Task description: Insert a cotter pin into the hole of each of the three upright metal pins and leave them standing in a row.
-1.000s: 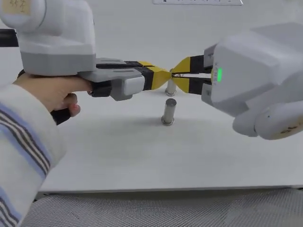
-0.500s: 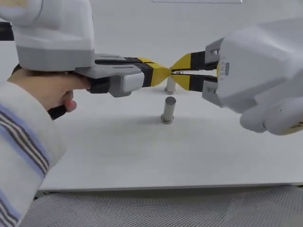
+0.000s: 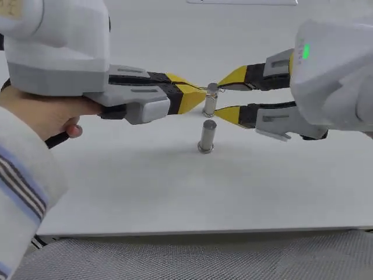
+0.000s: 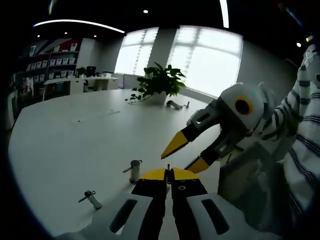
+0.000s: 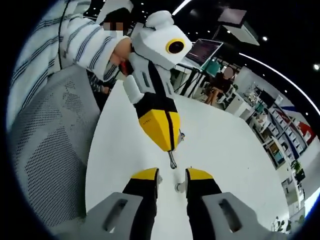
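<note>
My left gripper point(image 3: 201, 96) reaches in from the left, shut on a thin cotter pin point(image 5: 172, 159) that pokes out past its yellow tips point(image 4: 168, 169). My right gripper point(image 3: 220, 96) faces it from the right, open, with nothing held. One upright metal pin point(image 3: 210, 100) stands on the table just behind the tips and appears between the right jaws point(image 5: 179, 187). A second upright metal pin point(image 3: 207, 137) stands nearer to me. In the left gripper view, two metal pins point(image 4: 134, 170) point(image 4: 91, 198) on the table have something thin at the top.
The white table point(image 3: 175, 186) is bare in front of the pins, and its front edge runs above a grey mesh surface point(image 3: 192, 259). A potted plant point(image 4: 157, 85) stands on the far end of the table.
My right gripper was shut on the cotter pin, tip to tip with the left gripper. It has opened and drawn back a little, and the cotter pin now stays in the left gripper.
</note>
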Motion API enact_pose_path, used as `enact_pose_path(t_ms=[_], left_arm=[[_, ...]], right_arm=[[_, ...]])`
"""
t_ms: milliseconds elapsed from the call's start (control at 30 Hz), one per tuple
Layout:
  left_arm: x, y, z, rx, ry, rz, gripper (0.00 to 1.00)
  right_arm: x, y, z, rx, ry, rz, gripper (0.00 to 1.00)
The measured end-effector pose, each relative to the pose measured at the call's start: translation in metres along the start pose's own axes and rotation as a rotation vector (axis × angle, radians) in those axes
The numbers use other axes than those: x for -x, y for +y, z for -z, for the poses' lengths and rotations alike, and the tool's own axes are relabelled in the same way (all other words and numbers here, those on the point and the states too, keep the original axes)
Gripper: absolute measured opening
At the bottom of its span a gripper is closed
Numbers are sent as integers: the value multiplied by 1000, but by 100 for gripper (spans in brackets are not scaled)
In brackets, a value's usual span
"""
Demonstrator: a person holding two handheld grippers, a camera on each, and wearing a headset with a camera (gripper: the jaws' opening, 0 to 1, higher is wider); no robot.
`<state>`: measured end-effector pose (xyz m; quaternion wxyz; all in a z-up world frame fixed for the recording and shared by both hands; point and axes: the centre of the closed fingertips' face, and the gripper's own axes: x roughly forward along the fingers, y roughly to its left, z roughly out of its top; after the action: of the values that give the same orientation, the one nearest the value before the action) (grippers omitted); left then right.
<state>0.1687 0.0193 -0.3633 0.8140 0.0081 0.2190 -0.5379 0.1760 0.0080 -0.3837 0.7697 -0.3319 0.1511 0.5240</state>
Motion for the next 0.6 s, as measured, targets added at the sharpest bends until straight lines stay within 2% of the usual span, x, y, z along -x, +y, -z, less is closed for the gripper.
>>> enact_pose_path(t_ms=[67, 133, 200, 233, 267, 367, 600], left_arm=[[1, -2, -1, -34, -5, 14, 0], [2, -6, -2, -62, -8, 31, 0], [2, -10, 0, -80, 5, 49, 0], [2, -11, 1, -108, 14, 55, 0], [2, -13, 3, -142, 26, 67, 0], [2, -18, 4, -179, 26, 88, 0], [-1, -30, 5, -268, 28, 143, 0]], right_arm=[[-1, 4, -1, -64, -29, -38, 17], [-1, 7, 1, -109, -28, -62, 15], [-2, 5, 3, -114, -30, -62, 15], [-2, 5, 4, -122, -32, -65, 16], [-3, 10, 6, -172, -39, -92, 16], [-3, 14, 2, -231, -80, -133, 14], [0, 21, 2, -240, -90, -164, 3]])
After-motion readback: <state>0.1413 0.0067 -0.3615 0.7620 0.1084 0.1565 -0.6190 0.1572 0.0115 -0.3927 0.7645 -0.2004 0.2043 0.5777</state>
